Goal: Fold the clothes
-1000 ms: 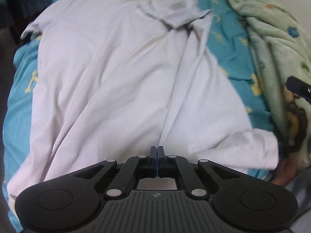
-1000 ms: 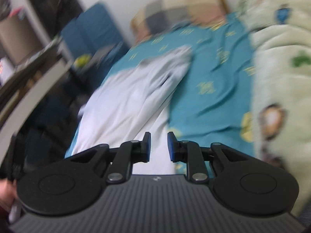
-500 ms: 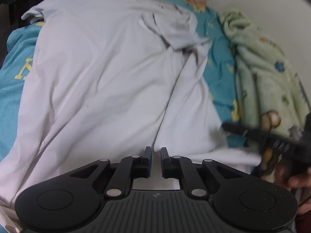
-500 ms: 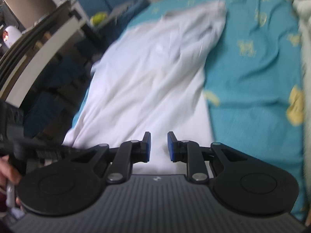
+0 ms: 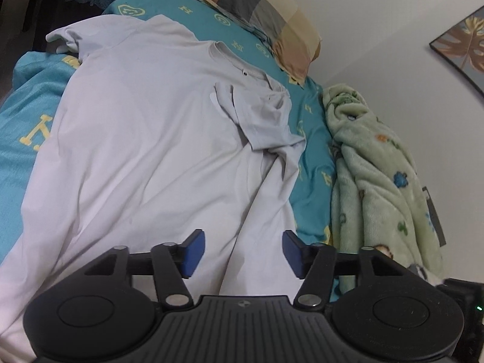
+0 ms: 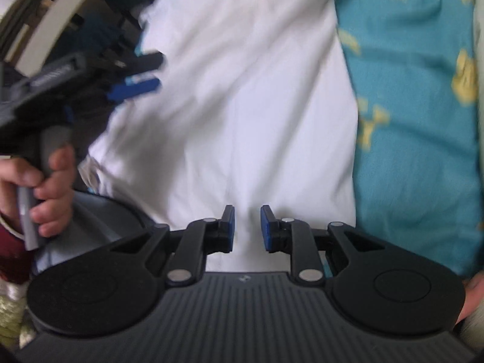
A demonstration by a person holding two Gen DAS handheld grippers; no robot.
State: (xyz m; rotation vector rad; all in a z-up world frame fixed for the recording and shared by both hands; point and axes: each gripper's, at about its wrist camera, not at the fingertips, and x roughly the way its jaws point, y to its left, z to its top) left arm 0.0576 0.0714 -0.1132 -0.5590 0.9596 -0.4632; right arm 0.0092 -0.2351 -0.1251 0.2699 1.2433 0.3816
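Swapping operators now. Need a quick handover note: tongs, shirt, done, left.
Left tongs: open, empty, over the hem end of the white cotton T-shirt.
Right tongs: open, empty, over the same shirt.
The shirt lies spread on the teal patterned bedsheet, collar toward the checked pillow. The sleeve nearest the green fleece blanket is folded onto the chest.
Left: the other sleeve, the body folds.

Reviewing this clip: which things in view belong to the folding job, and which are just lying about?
Part of the job:
- white T-shirt, one sleeve folded in
- left claw, open
- right claw, open

Just lying about:
- teal bedsheet
- checked pillow
- green fleece blanket
- framed picture
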